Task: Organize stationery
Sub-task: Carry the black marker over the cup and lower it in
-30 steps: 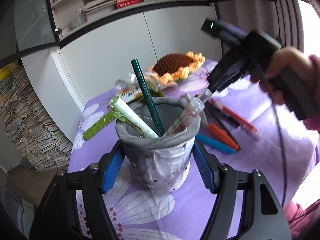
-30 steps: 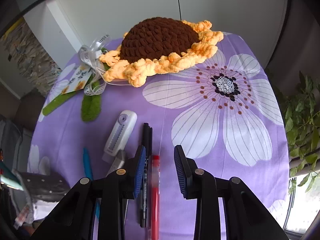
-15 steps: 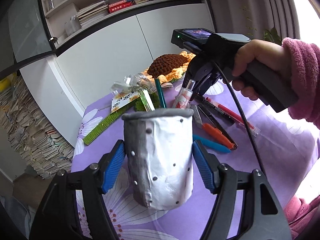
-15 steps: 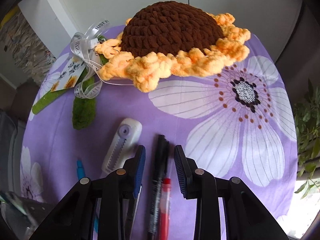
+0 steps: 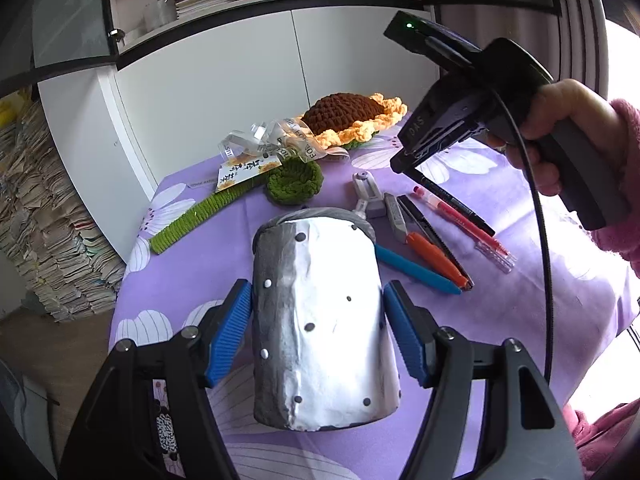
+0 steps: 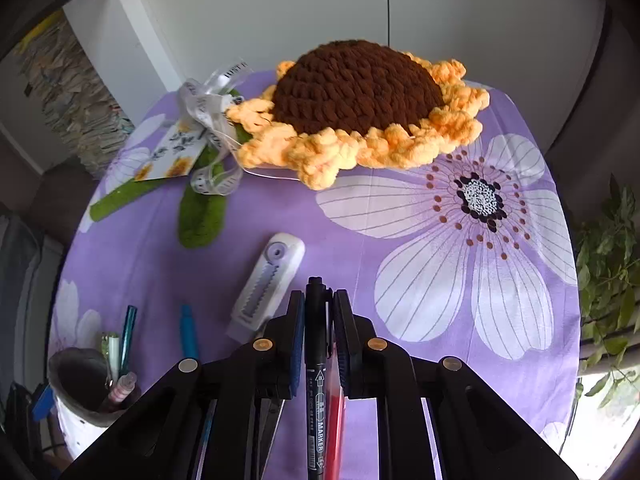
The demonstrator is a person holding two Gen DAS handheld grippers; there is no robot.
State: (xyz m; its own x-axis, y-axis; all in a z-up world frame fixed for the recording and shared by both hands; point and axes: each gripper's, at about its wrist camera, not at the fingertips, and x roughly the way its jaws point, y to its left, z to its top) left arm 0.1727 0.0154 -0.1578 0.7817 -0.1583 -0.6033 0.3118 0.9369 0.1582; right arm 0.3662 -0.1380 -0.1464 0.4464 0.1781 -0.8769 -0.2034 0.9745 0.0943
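Observation:
A grey-and-white dotted pen cup (image 5: 320, 320) stands on the purple flowered cloth, between the blue pads of my left gripper (image 5: 318, 328), which is open around it with small gaps on both sides. The cup also shows at the lower left of the right wrist view (image 6: 86, 392) with several pens in it. My right gripper (image 6: 316, 316) is shut on a black marker (image 6: 315, 360), low over the cloth; the left wrist view shows that gripper (image 5: 404, 166) with the marker (image 5: 452, 200) at its tip. A red pen (image 5: 464, 220), an orange pen (image 5: 434, 258) and a blue pen (image 5: 412, 268) lie beside the cup.
A crocheted sunflower (image 6: 360, 108) with green stem (image 5: 200, 216), ribbon and tag lies at the back of the table. A white correction-tape dispenser (image 6: 266, 280) lies left of the right gripper. White cabinets and a paper stack (image 5: 48, 240) stand behind.
My right gripper moved from the cup to the loose pens and closed on the black marker. The left wrist view dropped lower beside the cup, so its contents are now hidden.

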